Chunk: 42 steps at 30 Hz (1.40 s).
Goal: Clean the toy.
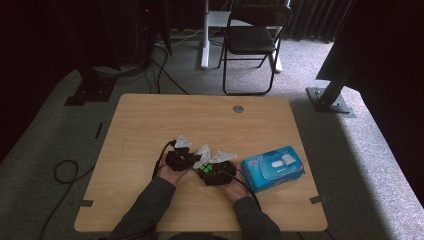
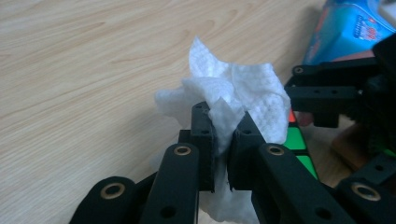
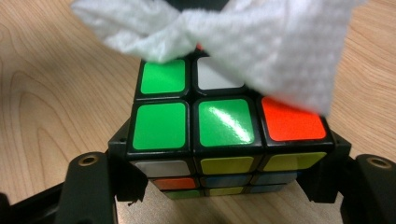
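Nearest the lens, low in the right gripper view, my right fingers (image 3: 224, 186) are clamped on the 2 sides of the Rubik's cube (image 3: 219, 135), green, white and orange tiles facing up. In the left gripper view my left fingers (image 2: 223, 140) are pinched tight on a white wet wipe (image 2: 233, 88), which drapes over the cube's far edge at the top of the right gripper view. In the high view both sit at the lower middle of the wooden surface (image 1: 150, 120), the blue wipe pack (image 1: 272, 167) just right. I judge I'm at the wiping step; next I must drag the wipe across the top tiles while holding the cube steady.
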Tool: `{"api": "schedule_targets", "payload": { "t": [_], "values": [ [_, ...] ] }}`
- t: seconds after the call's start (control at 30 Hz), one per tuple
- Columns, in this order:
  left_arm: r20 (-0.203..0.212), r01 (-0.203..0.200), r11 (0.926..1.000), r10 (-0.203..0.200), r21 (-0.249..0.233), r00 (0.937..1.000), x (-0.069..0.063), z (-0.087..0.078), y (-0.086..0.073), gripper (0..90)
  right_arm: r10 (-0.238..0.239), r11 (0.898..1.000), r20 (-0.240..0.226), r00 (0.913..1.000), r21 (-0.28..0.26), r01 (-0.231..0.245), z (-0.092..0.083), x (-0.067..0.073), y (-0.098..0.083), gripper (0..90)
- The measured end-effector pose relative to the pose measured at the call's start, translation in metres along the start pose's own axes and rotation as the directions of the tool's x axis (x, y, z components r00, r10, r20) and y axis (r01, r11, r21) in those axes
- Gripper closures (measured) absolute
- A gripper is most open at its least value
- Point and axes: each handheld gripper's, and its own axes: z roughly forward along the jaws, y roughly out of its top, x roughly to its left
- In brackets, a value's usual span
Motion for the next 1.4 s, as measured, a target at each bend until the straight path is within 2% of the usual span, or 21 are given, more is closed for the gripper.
{"api": "schedule_targets", "payload": {
  "t": [0.17, 0.3, 0.37, 0.53, 0.7, 0.73, 0.93, 1.03, 1.1, 1.23, 1.27, 1.4],
  "values": [
    [-0.018, 0.013, 0.9999, -0.013, 0.000, 0.9998, 0.001, 0.000, -0.001, 84.2, -0.003, 1.000, 0.000, 1.0000, 0.000, 0.003, 0.000, 0.000, 0.000, 31.3],
    [-0.004, -0.004, 1.0000, 0.004, -0.009, 1.0000, -0.003, 0.000, 0.000, 84.0, -0.001, 1.000, 0.002, 1.0000, 0.002, 0.001, 0.000, 0.000, 0.000, 31.4],
    [0.013, -0.036, 0.9992, 0.036, -0.018, 0.9993, -0.009, 0.003, 0.001, 83.5, -0.003, 1.000, 0.004, 1.0000, 0.002, 0.003, 0.000, 0.000, 0.000, 31.4],
    [0.022, -0.052, 0.9983, 0.053, -0.025, 0.9984, -0.012, 0.006, 0.004, 83.5, -0.005, 1.000, 0.005, 1.0000, 0.002, 0.005, 0.001, 0.000, 0.000, 31.4],
    [0.061, -0.096, 0.9948, 0.098, -0.033, 0.9933, -0.023, 0.012, 0.008, 83.5, -0.002, 1.000, 0.008, 1.0000, 0.004, 0.002, 0.001, 0.001, 0.000, 31.5],
    [0.083, -0.098, 0.9945, 0.101, -0.036, 0.9914, -0.026, 0.014, 0.009, 83.5, -0.004, 1.000, 0.007, 1.0000, 0.004, 0.004, 0.001, 0.001, 0.000, 31.5],
    [0.116, -0.085, 0.9958, 0.088, -0.034, 0.9893, -0.023, 0.018, 0.005, 83.5, -0.006, 1.000, 0.007, 1.0000, 0.004, 0.006, 0.001, 0.001, 0.000, 31.5],
    [0.054, -0.109, 0.9938, 0.110, -0.021, 0.9924, -0.022, 0.015, 0.007, 83.6, -0.005, 1.000, 0.008, 1.0000, 0.004, 0.005, 0.001, 0.001, 0.000, 31.5],
    [0.039, -0.111, 0.9937, 0.111, -0.015, 0.9930, -0.020, 0.014, 0.007, 83.6, -0.005, 1.000, 0.009, 0.9999, 0.005, 0.005, 0.001, 0.001, 0.000, 31.5],
    [-0.005, -0.081, 0.9966, 0.081, -0.015, 0.9967, -0.011, 0.009, 0.005, 83.6, -0.006, 1.000, 0.010, 0.9999, 0.005, 0.006, 0.001, 0.001, 0.000, 31.5],
    [-0.007, -0.064, 0.9978, 0.064, -0.014, 0.9979, -0.008, 0.007, 0.003, 83.6, -0.005, 1.000, 0.010, 0.9999, 0.005, 0.005, 0.001, 0.001, 0.000, 31.5],
    [0.007, -0.060, 0.9981, 0.060, -0.017, 0.9982, -0.009, 0.002, -0.001, 83.5, -0.003, 1.000, 0.008, 1.0000, 0.006, 0.003, 0.001, 0.001, 0.000, 31.5]
  ]
}}
